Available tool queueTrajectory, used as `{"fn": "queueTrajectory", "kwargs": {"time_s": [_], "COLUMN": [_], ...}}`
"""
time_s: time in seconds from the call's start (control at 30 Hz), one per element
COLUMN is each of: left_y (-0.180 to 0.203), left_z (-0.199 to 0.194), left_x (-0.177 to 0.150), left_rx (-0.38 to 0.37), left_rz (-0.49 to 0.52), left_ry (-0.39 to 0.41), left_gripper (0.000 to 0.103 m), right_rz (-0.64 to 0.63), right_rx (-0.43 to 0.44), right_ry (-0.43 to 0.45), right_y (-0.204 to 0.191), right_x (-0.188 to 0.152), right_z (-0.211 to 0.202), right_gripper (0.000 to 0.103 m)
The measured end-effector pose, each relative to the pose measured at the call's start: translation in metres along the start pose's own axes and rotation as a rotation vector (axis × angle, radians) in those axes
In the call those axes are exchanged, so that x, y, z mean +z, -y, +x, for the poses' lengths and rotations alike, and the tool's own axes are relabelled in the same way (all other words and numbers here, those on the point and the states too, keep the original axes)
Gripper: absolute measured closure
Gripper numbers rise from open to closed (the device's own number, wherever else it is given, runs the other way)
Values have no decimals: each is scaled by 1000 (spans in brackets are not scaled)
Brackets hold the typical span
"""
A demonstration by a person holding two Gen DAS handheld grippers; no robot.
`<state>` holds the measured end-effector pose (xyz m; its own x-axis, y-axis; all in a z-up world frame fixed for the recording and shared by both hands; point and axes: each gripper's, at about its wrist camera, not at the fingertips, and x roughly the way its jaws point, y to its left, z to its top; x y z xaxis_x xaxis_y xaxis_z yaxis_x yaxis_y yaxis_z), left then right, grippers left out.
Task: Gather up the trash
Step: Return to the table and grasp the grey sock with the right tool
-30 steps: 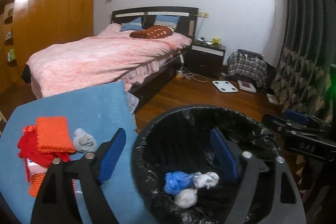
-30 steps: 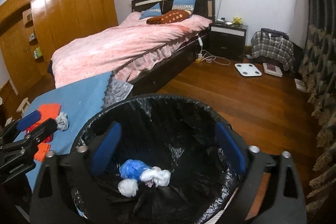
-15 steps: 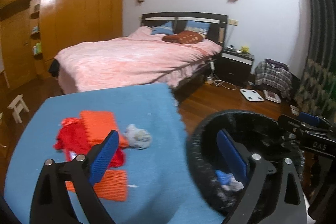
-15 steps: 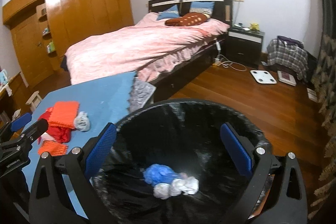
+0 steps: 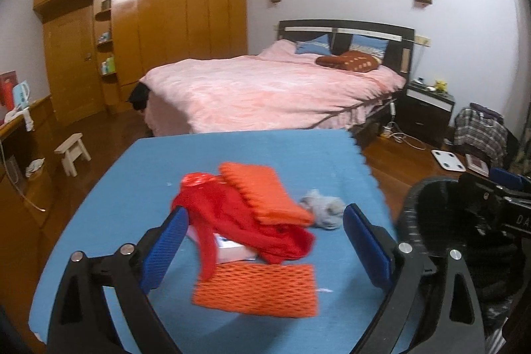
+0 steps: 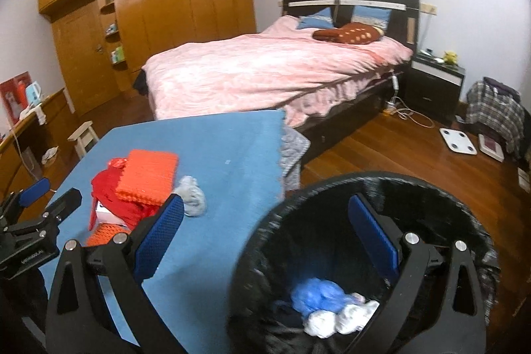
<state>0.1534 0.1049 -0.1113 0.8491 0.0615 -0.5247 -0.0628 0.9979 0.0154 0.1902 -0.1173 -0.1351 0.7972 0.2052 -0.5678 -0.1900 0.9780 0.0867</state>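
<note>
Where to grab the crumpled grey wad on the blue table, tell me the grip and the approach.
Pinch the grey wad across its bunched middle, coming from above with the open left gripper. It lies loose on the blue table, its left edge against the orange foam sheet, so its right side is free.

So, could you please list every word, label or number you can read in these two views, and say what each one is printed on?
"DA": white letters on the body of the right gripper, cut off by the frame edge.
Pale lettering on the body of the left gripper: too small and blurred to read.
Red poster by the wall: print too blurred to read.
Nothing legible on the trash bin, the orange mesh pieces or the scale.
</note>
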Motion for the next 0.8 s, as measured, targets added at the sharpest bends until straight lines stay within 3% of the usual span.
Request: {"fn": "queueTrajectory", "kwargs": {"time_s": [0.63, 0.8], "left_y": [-52, -60], "left_z": [67, 74], "left_x": [-3, -9], "left_rx": [37, 39], "left_rz": [-49, -72], "left_ry": [-30, -41], "left_gripper": [14, 15], "right_rz": [-49, -72], "right_rx": [46, 58], "right_ry": [-104, -153], "right_y": [-71, -82], "right_x": [3, -4], "right_z": [117, 141], "right_gripper": [7, 18]}}
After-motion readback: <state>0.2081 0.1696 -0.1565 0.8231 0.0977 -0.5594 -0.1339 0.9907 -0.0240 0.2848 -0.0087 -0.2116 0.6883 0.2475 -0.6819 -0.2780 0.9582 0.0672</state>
